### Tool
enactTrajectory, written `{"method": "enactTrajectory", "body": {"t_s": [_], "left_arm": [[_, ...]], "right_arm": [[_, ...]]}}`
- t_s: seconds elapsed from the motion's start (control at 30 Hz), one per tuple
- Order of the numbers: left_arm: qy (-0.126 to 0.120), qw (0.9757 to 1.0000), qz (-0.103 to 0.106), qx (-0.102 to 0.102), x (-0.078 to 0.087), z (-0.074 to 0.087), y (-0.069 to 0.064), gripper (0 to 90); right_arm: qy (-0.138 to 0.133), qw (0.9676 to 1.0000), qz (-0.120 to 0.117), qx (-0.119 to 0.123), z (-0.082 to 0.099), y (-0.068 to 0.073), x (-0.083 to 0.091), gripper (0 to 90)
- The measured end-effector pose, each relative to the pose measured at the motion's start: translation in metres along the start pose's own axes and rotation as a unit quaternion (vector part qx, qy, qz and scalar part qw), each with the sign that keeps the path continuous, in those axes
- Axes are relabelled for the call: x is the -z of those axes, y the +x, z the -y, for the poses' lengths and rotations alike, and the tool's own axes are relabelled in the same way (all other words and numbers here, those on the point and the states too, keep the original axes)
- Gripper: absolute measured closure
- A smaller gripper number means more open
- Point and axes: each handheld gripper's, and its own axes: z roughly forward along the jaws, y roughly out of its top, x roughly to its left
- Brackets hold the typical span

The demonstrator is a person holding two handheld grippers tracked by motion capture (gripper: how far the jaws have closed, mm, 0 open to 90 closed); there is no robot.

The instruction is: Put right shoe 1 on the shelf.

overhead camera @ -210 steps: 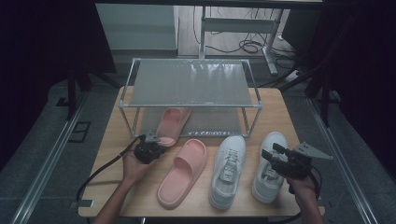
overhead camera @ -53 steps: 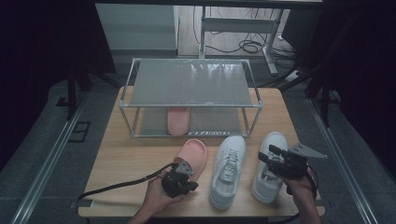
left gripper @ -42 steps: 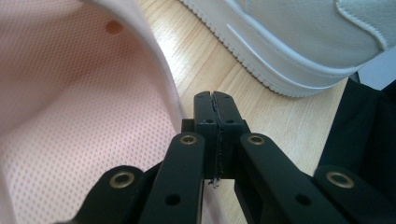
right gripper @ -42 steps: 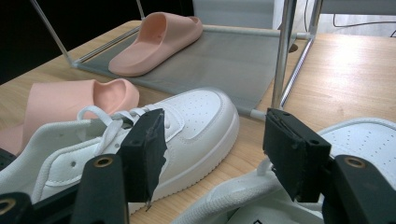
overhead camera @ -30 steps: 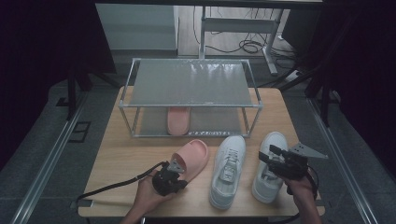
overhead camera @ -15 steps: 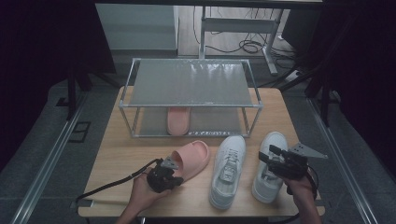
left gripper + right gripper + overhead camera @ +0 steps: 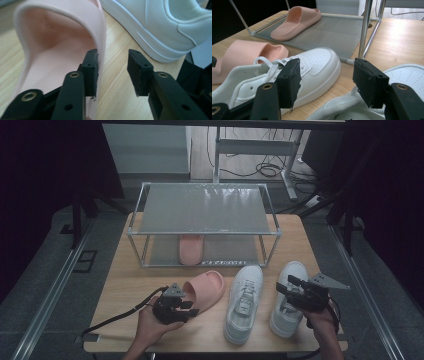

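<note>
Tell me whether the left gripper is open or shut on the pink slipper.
Open. The left gripper has just been opening; one jaw sits inside the pink slipper, its side wall is not pinched, with bare table between the jaws.

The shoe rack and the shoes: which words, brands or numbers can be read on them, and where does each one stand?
Shoe rack: a dark strip with pale marks on the lower shelf's front edge, too small and blurred to read.
White sneakers: no readable text.
Pink slides: no readable text.
</note>
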Motion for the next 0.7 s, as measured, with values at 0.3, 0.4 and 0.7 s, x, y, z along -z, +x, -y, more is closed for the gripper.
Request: {"method": "enactTrajectory", "body": {"t_s": [0.3,0.4,0.7], "left_arm": [[-0.02,0.9995,-0.019,0.013,-0.006,-0.002,0.003,53.3],[-0.02,0.9995,-0.017,0.019,-0.012,-0.003,0.004,53.3],[-0.02,0.9994,-0.007,0.029,-0.031,-0.007,0.01,54.7]], "right_arm": [[-0.006,1.0,0.005,-0.003,0.0,0.0,0.003,39.8],[-0.006,1.0,0.005,-0.002,0.0,0.0,0.003,39.8],[-0.001,1.0,0.003,-0.001,0.0,0.001,0.0,39.8]]}}
